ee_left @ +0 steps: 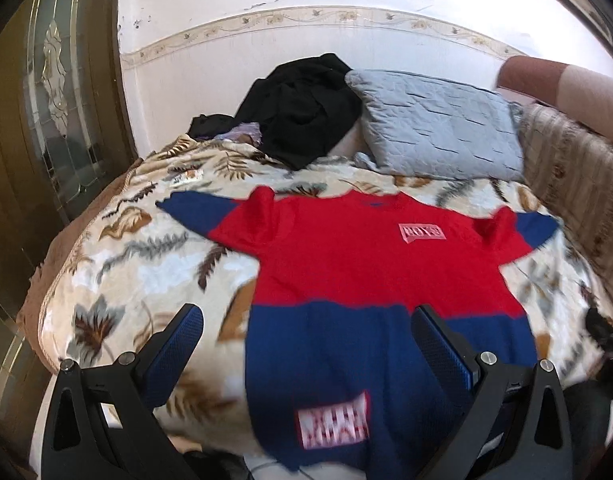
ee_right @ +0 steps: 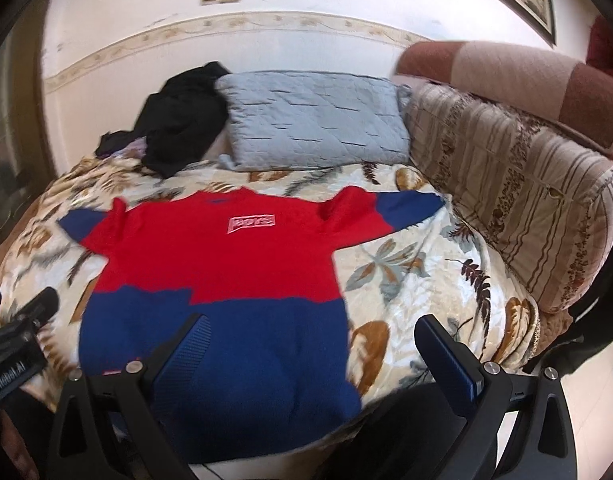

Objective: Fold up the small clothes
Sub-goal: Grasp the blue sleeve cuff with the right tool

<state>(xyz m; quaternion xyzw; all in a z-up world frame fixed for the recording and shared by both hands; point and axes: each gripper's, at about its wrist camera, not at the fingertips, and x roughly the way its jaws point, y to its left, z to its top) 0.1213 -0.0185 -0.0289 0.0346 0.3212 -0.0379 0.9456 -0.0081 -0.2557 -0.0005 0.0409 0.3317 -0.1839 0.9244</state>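
A small red and blue sweater (ee_left: 358,264) lies flat, front up, on a leaf-patterned bed cover (ee_left: 138,256), both sleeves spread out and its blue hem hanging over the near edge. My left gripper (ee_left: 306,328) hovers open above the hem's left corner, nothing between its fingers. In the right wrist view the same sweater (ee_right: 218,264) fills the middle, and my right gripper (ee_right: 312,340) stands open over the hem's right corner, holding nothing. The left gripper (ee_right: 22,320) shows at the left edge of that view.
A grey quilted pillow (ee_left: 438,124) and a heap of black clothes (ee_left: 302,108) lie at the head of the bed against the wall. A striped cushion (ee_right: 514,184) and sofa back (ee_right: 518,76) run along the right. A glazed door (ee_left: 54,92) stands left.
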